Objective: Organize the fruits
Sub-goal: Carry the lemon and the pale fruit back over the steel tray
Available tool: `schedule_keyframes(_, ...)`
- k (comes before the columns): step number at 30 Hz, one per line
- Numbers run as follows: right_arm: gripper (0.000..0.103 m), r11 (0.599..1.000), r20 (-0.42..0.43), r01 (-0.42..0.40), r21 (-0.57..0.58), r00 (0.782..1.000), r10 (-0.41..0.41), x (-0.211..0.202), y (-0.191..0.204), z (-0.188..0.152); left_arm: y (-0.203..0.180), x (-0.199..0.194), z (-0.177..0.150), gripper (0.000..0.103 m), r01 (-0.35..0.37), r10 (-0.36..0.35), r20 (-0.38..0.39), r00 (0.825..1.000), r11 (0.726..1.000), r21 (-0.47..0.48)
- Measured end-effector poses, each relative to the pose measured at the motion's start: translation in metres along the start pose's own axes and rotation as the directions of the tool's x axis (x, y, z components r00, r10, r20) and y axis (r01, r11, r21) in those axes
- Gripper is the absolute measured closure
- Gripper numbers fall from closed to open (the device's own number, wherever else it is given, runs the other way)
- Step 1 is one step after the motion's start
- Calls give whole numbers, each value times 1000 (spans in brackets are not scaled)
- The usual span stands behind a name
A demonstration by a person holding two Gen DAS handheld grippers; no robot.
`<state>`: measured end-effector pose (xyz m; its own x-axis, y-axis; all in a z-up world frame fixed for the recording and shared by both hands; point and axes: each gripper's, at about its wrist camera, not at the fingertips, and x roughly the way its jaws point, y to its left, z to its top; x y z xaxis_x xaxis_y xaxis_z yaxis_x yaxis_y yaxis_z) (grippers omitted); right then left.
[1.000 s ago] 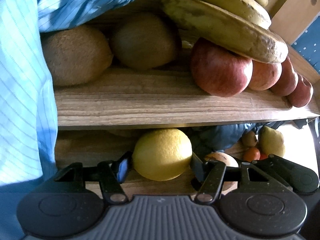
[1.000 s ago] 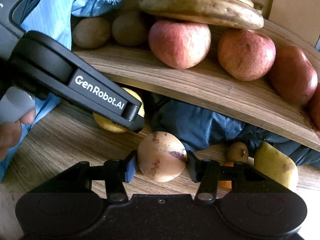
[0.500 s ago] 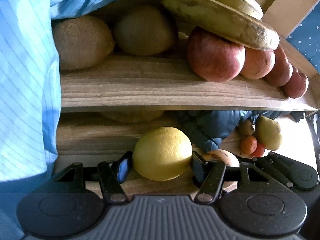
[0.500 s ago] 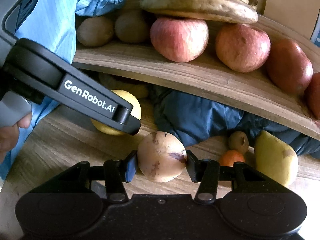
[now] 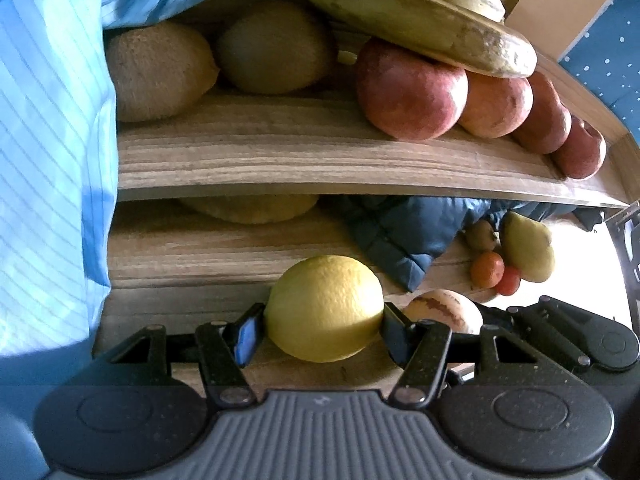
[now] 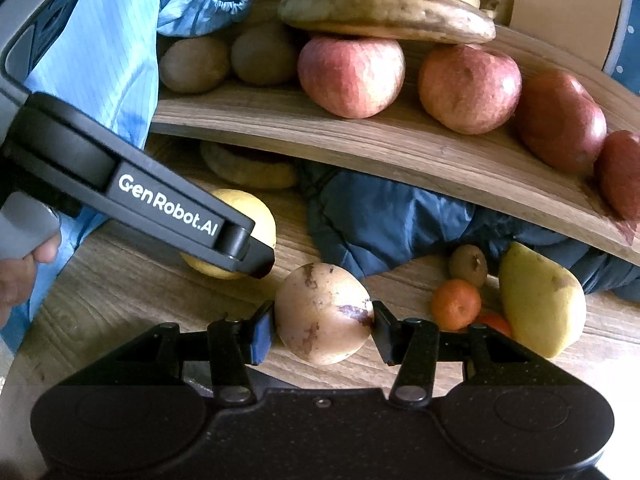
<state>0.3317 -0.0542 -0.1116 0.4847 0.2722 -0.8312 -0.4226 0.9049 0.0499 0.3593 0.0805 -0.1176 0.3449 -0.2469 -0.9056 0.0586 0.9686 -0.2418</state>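
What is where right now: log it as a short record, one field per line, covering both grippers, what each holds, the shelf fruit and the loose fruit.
left gripper: shut on lemon
right gripper: shut on spotted round fruit
upper shelf: kiwis at left, red apples in a row, bananas lying across the apples
lower surface: tangerine, small kiwi, yellow pear clustered at right
under shelf: blue quilted cloth
person: blue striped sleeve at left

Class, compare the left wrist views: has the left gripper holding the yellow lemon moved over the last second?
Yes. The left gripper, shut on the round yellow lemon, has drawn back: the wooden shelf edge now sits higher in its view.
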Motion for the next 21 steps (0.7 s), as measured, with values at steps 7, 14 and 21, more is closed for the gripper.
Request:
schedule_keyframes(7,51,1000,10,2,3,1000,-2,-7,-2,-6,-2,-1,-3,38,-1,1,4,1000,1000,2)
schedule_keyframes(14,51,1000,24,6,9,1000,-6,-19,-1,-12,-9,-6,-9,38,0,0,16,1000,1000,10)
schedule_keyframes(21,51,1000,42,11,12,999,-12,-27,-2,-15,-16,-18,-12,38,7,-7,29,1000,1000,18)
